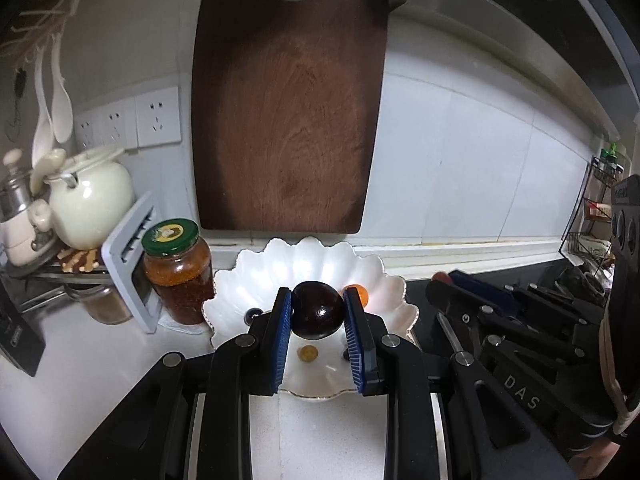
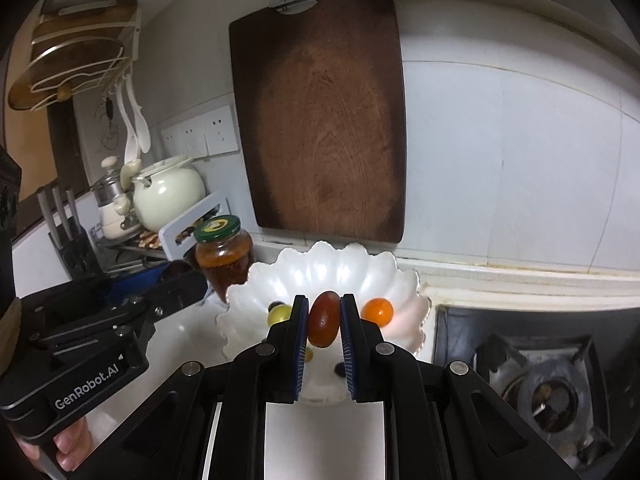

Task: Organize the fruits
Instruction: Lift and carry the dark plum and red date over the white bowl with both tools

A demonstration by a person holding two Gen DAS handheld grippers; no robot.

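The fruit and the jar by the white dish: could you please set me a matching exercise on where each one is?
Things:
1. dark plum
2. red tomato
3. orange tomato
4. jar

Places:
A. lying in the white dish
B. in the right gripper
C. on the counter beside the dish
D. in the left gripper

Pairs: 1-D, 2-B, 3-A, 4-C

Dim, warm indoor light — glare pools on the white scalloped bowl [image 1: 256,272] at lower centre; fisheye bends the edges, corners fall black, and everything looks slightly soft.
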